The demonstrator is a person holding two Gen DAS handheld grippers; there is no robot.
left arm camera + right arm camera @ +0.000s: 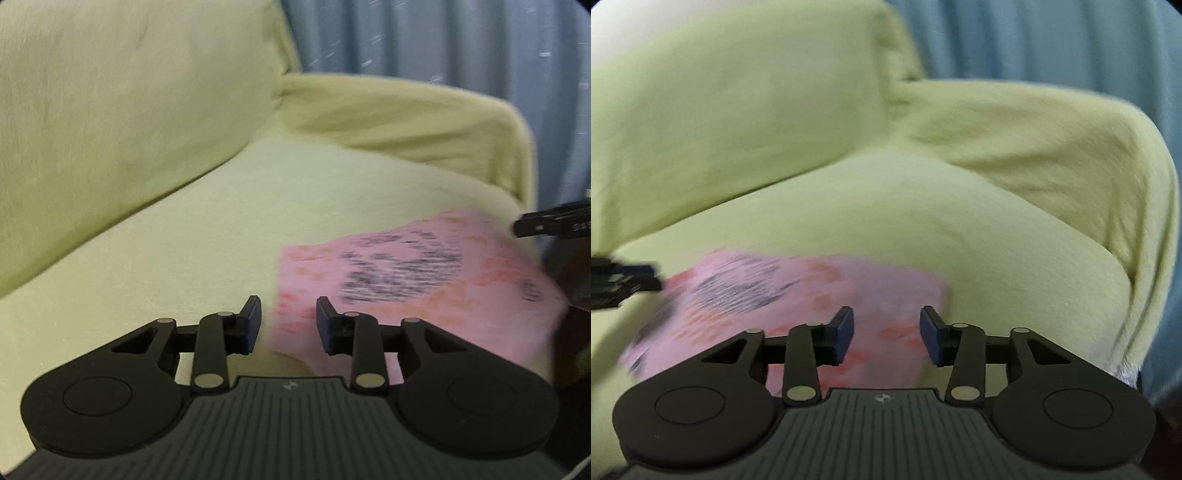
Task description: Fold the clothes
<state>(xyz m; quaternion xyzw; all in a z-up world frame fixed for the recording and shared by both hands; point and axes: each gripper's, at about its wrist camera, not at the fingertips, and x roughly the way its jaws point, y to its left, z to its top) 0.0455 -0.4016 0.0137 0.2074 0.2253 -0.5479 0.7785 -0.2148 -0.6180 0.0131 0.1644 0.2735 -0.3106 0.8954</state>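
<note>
- Hovering nearest the camera, the left gripper (289, 323) had its jaws spread apart with nothing between them.
- Its right finger (327, 325) overlapped the near left corner of the pink garment (417, 280) in the left wrist view; contact could not be confirmed because of blur.
- The right gripper (886, 334) likewise had its jaws spread and empty, positioned above the near right part of the pink garment (798, 295).
- The garment lay as a folded rectangle on the seat cushion (166, 258) of the yellow-green sofa (960, 221), toward the near edge. A dark printed patch and orange marks showed on its top face.
- In each wrist view, the other gripper appeared at the frame edge, near the garment.
- Farther back stood the sofa backrest (129, 92) at the left and the armrest (406, 118) at the right.
- Farthest, a blue curtain (443, 37) hung behind the sofa.
</note>
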